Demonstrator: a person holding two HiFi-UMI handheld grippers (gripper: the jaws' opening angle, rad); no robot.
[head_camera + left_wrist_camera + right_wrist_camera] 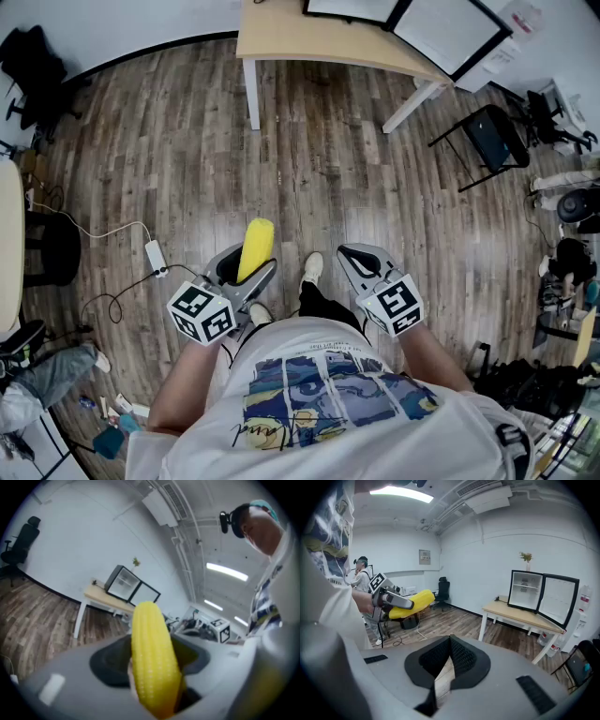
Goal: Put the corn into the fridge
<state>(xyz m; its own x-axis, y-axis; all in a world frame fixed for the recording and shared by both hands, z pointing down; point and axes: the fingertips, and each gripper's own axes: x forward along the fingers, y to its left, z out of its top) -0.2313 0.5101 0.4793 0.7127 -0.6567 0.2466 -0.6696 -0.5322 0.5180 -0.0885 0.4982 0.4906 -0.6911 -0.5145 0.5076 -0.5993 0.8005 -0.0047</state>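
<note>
Clamping the corn (256, 246) lengthwise, the left hand-held gripper (247, 270) points twelve o'clock; fridge (361, 9) waits at one o'clock; right hand-held gripper (361, 259) closed, empty.

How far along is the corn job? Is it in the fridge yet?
Not yet. Done: the corn is picked up, gripped in the left claw, and the mini fridge on the table has its door open. In hand: the corn, with the fridge across the room. Left: go over and put the corn inside. The right claw is shut and empty.
</note>
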